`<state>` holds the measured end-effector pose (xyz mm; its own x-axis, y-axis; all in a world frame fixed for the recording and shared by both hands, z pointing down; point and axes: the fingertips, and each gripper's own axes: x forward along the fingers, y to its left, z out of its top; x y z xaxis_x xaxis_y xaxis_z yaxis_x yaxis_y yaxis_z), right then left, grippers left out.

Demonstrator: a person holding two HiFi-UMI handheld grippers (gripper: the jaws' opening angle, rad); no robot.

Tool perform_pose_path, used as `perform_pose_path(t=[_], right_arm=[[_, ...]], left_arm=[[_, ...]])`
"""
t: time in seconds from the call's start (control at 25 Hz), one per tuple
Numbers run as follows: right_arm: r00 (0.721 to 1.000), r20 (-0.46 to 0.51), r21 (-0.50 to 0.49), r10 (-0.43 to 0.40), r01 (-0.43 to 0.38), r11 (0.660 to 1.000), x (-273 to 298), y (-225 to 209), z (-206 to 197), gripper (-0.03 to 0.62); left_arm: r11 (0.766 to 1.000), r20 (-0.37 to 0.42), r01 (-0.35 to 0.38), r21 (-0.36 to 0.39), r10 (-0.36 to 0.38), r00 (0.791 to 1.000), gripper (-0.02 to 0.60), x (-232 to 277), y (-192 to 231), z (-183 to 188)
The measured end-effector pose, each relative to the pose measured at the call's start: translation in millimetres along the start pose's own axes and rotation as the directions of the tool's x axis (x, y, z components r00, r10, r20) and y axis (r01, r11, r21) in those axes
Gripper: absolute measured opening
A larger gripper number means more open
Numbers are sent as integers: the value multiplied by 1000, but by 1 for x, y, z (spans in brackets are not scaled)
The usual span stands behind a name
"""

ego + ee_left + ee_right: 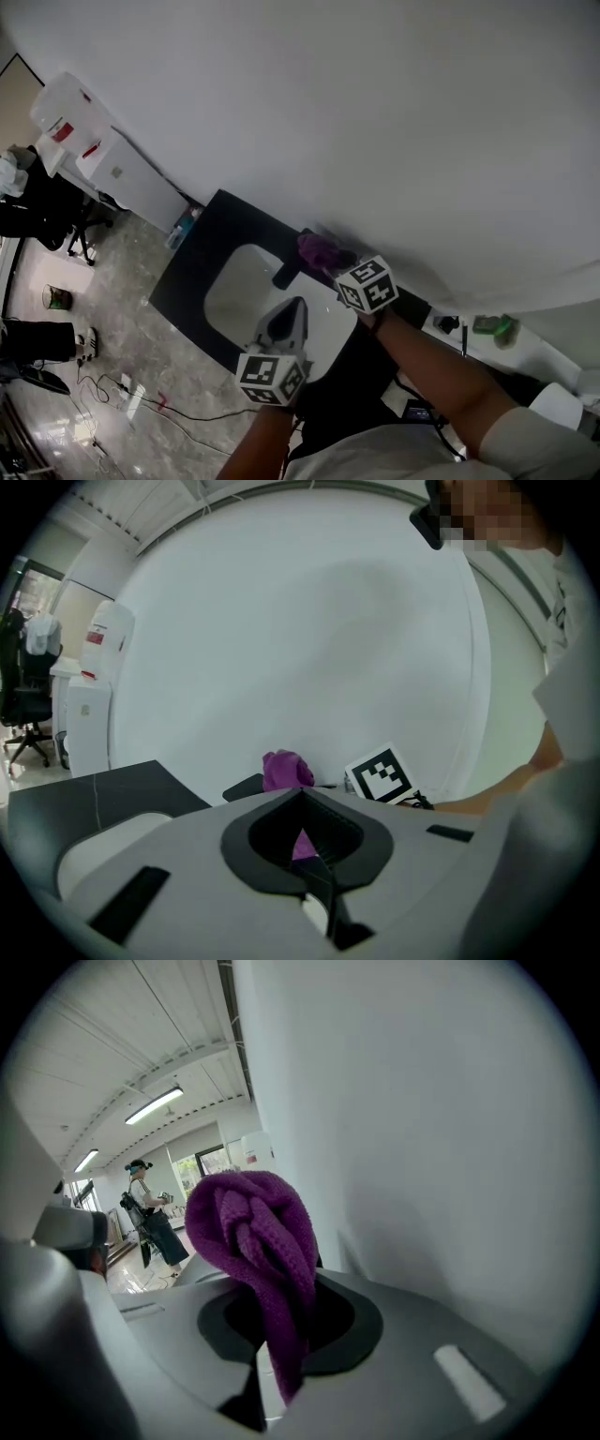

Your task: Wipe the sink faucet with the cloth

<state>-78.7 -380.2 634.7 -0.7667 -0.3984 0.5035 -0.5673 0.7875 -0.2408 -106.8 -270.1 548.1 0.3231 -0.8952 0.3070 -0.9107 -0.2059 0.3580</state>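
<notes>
A purple cloth (316, 248) is bunched in my right gripper (325, 260), which is shut on it close to the white wall. In the right gripper view the cloth (255, 1241) bulges out above the jaws and hangs down between them. The black faucet (286, 274) stands at the back edge of the white sink (234, 291), just left of the cloth. My left gripper (292, 304) hovers over the basin's near side, shut and holding nothing. Seen from the left gripper (302, 791), the cloth (285, 768) and the faucet (246, 787) lie ahead.
The sink is set in a black countertop (192, 258) against the wall. A white cabinet (131, 178) and a bottle (183, 228) are to the left. Cables (141, 398) lie on the marble floor. A person (150, 1213) stands far off in the room.
</notes>
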Motion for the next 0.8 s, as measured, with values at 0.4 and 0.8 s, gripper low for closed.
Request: perform_pose_path(t=[0.4,0.8], right_arm=[[995,-79,47,-60,64,997,90,-37,-78,46],[991,-123,53,-44,51,997,65,-22,-67,48]], left_arm=[[997,-68,62,-40,-64,996,6,30,46,-57],[998,-34,67,-21,-68,997,6,26,51,-26]])
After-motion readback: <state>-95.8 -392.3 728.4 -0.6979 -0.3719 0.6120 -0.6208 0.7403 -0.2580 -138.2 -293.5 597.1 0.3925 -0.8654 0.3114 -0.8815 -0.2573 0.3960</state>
